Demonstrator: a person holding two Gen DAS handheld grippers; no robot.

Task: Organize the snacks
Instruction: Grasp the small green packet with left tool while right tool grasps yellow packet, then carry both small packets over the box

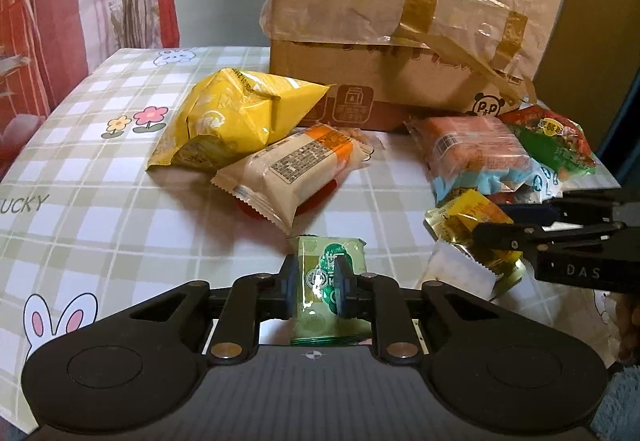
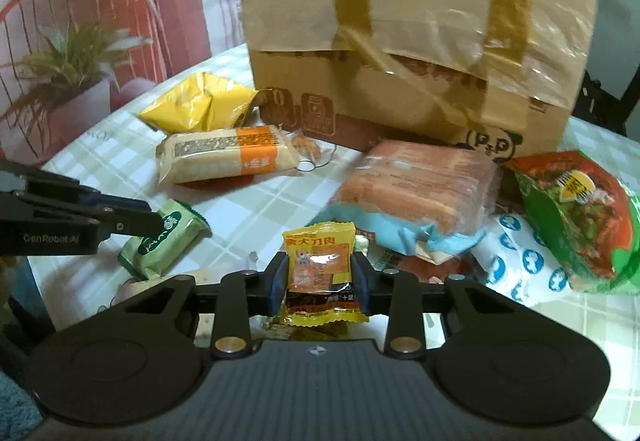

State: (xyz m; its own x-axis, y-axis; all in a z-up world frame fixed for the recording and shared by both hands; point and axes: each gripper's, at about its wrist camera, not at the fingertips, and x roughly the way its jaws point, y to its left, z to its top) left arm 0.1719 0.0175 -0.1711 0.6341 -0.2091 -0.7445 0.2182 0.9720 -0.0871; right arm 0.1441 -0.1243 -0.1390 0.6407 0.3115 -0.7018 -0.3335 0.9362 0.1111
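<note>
My left gripper (image 1: 316,283) is shut on a small green snack packet (image 1: 330,261), held just above the table; the packet also shows in the right wrist view (image 2: 172,237). My right gripper (image 2: 319,279) is shut on a small yellow-orange snack packet (image 2: 320,261), which the left wrist view (image 1: 472,225) shows too. On the checked tablecloth (image 1: 120,201) lie a big yellow bag (image 1: 232,117), a cream-and-orange packet (image 1: 296,169), a pink-and-blue pack (image 1: 476,153) and a red-green bag (image 1: 556,145).
A taped cardboard box (image 1: 400,41) stands at the back of the table, behind the snacks. A white packet with blue prints (image 2: 520,265) lies at the right. A red shopping bag (image 2: 120,21) stands beyond the table's left edge.
</note>
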